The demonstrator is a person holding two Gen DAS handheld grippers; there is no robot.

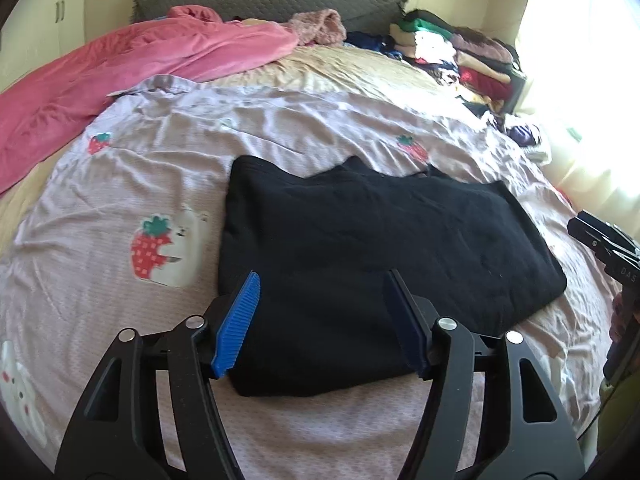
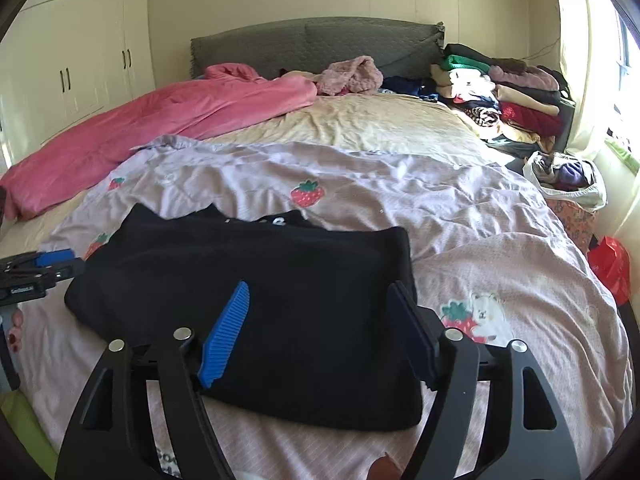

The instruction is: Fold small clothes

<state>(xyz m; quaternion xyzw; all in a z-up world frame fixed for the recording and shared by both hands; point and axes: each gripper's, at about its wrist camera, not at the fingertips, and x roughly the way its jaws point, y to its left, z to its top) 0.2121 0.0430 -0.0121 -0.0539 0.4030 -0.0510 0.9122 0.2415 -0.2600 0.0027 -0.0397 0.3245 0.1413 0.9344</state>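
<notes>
Garment: black knitted garment (image 1: 372, 248), folded into a thick rectangle, lay in the middle of both frames on the lilac bedspread with strawberry and bear prints (image 1: 132, 184). A small white mark showed at its far edge in the right wrist view.
Risk of unfolding: the top layer looked loose and soft, so a fingertip that dragged across it could pull the fold open again.
Risk of bad grip: my judgement was that a pinch taken too shallow at the near edge would catch only one layer, and the stack would slide apart when it was lifted.
Risk of collision: both grippers stood close over the same near edge, so they could knock each other if they moved inward together.
Left gripper (image 1: 324, 320): lower centre of its own frame, tilted down toward the garment, jaws apart with nothing between the blue ribbed pads (image 1: 238, 320); it did not press the cloth. In the right wrist view it showed at the left edge.
Right gripper (image 2: 320, 332): lower centre of its frame, also tilted down, jaws wide apart and empty, above the near right part of the garment.
Surroundings: pink plush blanket (image 2: 152, 128) at upper left, pile of folded clothes (image 2: 504, 92) at upper right.
</notes>
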